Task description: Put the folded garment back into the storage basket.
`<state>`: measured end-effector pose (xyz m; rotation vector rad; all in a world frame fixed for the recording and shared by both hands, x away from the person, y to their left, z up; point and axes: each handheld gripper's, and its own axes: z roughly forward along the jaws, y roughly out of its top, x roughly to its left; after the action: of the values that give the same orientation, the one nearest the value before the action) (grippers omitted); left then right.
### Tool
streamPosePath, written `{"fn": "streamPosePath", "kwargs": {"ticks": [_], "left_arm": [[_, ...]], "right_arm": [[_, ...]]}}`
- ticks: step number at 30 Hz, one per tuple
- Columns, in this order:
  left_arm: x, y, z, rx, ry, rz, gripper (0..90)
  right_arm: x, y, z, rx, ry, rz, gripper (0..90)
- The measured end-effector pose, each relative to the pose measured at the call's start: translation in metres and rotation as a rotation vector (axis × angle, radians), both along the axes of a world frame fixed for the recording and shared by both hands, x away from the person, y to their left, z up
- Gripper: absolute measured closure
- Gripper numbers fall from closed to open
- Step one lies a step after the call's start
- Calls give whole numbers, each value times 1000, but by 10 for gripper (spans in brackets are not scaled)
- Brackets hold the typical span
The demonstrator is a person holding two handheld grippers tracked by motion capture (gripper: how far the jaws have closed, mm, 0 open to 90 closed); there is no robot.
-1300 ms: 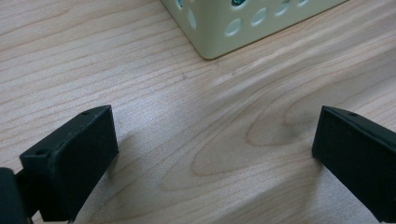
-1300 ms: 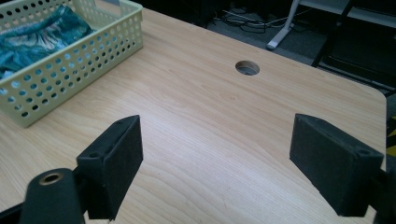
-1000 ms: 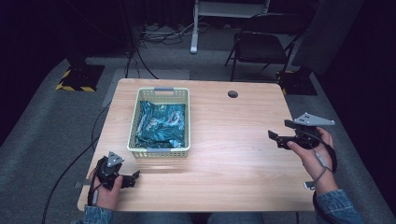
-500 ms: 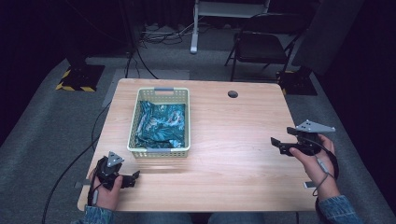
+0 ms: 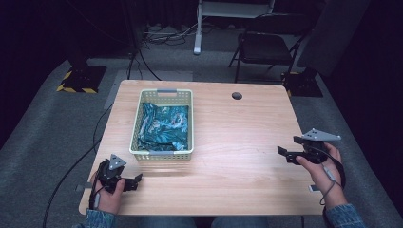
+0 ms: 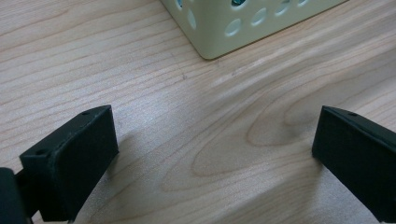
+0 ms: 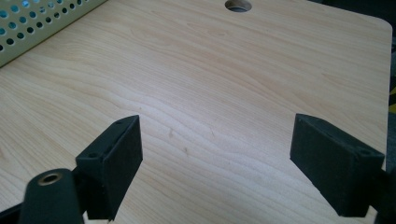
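Observation:
A pale yellow perforated basket (image 5: 164, 151) stands on the left half of the wooden table (image 5: 237, 137), with a crumpled teal patterned cloth (image 5: 164, 127) inside it. My left gripper (image 5: 134, 181) rests low at the front left corner, just in front of the basket; its jaws stand wide apart over bare wood (image 6: 215, 140) with the basket's corner (image 6: 219, 42) ahead. My right gripper (image 5: 285, 154) hovers over the right edge of the table, pointing left, jaws open with nothing between them (image 7: 217, 144).
A round cable hole (image 5: 236, 96) lies in the table's far middle, also seen ahead of the right gripper (image 7: 237, 5). Behind the table stand a folding chair (image 5: 266, 47) and a desk leg (image 5: 197, 33). Cables trail over the grey carpet at left.
My right gripper has sunk lower and drawn toward the near right side of the table, still open. The left gripper, basket and cloth have not moved.

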<state>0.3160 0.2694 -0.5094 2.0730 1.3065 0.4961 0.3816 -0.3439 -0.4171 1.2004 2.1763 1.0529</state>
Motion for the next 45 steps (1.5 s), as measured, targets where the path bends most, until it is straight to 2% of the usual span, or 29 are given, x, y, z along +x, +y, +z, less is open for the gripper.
{"fn": "streamPosePath", "kwargs": {"ticks": [15, 20, 37, 45], "left_arm": [[0, 0, 0, 0, 0, 0, 2], [0, 0, 0, 0, 0, 0, 2], [0, 0, 0, 0, 0, 0, 2], [0, 0, 0, 0, 0, 0, 2]], "right_arm": [[-8, -9, -23, 1, 40, -15, 173], [-13, -12, -33, 22, 45, -16, 173], [-22, -19, -67, -14, 110, -29, 169], [-28, -16, -81, -53, 135, -24, 157]]}}
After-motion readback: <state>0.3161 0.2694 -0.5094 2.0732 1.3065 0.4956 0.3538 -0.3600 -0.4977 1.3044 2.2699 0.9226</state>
